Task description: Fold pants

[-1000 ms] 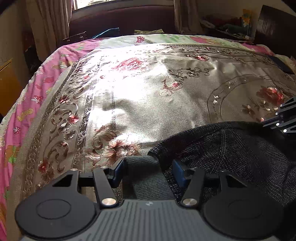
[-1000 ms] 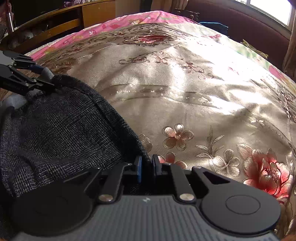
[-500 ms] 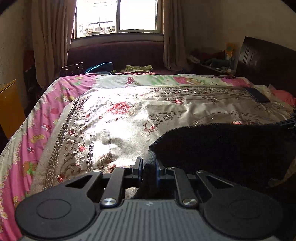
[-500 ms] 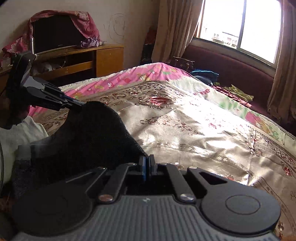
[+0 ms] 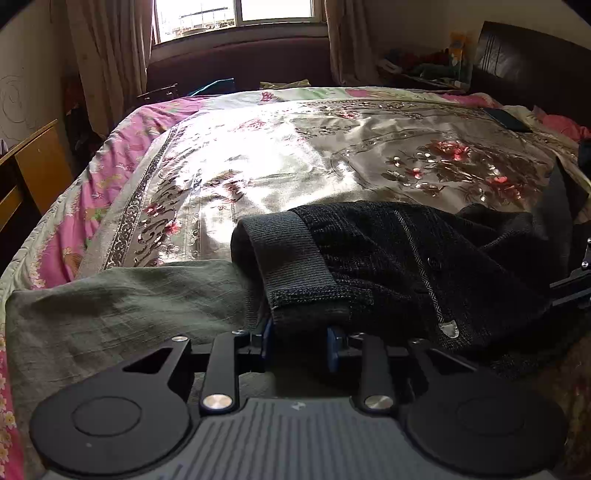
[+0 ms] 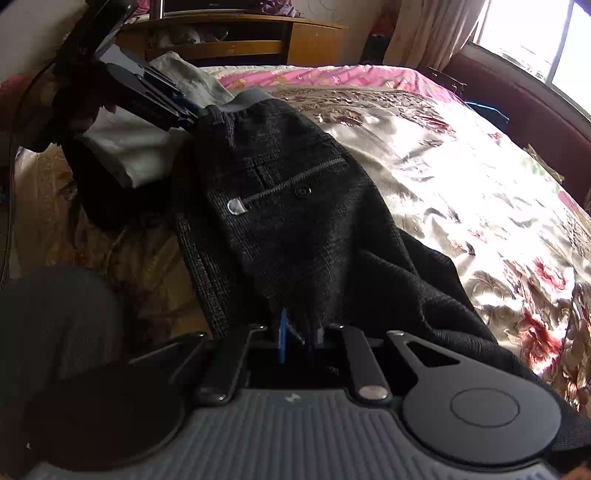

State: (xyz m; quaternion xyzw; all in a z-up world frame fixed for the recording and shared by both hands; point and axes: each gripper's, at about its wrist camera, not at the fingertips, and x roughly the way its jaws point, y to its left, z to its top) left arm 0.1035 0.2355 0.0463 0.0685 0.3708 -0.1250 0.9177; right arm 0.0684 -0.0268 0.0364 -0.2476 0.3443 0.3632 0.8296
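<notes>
With the pants (image 6: 295,206) laid down at the near edge of the bedspread (image 5: 295,155), at 6 o'clock in the left wrist view, the release step appears in hand: the left gripper (image 5: 299,343), jaws just opening and parted, straddles the waistband (image 5: 284,258), the right gripper (image 6: 299,336) likewise straddles dark cloth, and both next need clear withdrawal.

Dark pants (image 5: 406,251) on floral bedspread (image 5: 295,155), waistband (image 5: 291,258) between fingers (image 5: 265,341)

Counts: 1 pair of dark pants (image 6: 295,221), 1 bed (image 5: 122,155), 1 gold floral bedspread (image 5: 295,158), 1 green cloth (image 5: 129,306), 1 window (image 5: 236,14), 2 grippers – left gripper (image 5: 299,341), right gripper (image 6: 299,338). Pants: 1 button (image 6: 303,191).
</notes>
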